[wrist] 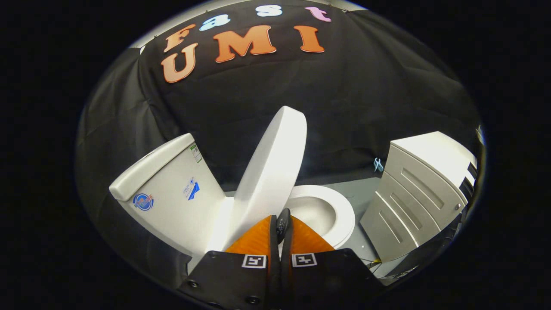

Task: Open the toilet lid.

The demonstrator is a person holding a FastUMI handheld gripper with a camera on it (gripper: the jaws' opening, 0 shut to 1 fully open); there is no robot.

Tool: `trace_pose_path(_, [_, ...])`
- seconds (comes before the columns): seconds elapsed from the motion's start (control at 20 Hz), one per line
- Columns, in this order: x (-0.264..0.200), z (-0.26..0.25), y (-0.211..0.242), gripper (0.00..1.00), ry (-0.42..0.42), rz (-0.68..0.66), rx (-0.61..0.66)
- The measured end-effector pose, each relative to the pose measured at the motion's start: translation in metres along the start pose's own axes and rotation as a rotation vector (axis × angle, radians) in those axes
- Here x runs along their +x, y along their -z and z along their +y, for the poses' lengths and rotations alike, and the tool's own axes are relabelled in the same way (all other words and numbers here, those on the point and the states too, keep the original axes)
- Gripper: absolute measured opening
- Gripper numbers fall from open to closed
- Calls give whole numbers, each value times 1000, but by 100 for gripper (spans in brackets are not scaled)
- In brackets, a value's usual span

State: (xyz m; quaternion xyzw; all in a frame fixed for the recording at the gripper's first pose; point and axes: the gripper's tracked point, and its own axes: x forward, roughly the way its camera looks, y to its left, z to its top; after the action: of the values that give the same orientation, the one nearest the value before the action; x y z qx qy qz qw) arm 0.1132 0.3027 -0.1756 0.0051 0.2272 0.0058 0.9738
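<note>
Standing raised, the toilet lid point(273, 168) tilts up just ahead of the fingers, w/ the open bowl point(320, 213) beside it; can't tell if there's water inside. Gripper point(282, 224) jaws pressed together, nothing held. Cistern point(168, 181) behind the lid has three stickers, text too small to read. White drawer cabinet point(419, 189) sits past the bowl, drawers closed.

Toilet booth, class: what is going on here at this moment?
A person's hand-held tongs are working on a white toilet. The toilet lid is raised, tilted up between the tank and the open seat, just ahead of the tongs. The fingers sit closed together with nothing visibly between them. A white drawer cabinet stands beside the toilet.
</note>
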Motion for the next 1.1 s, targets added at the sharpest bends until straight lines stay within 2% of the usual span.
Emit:
trace_pose_path(0.9, [-13,71,-25,8,56,-76,-166])
trace_pose_path(1.1, [-16,92,-29,8,96,-88,-215])
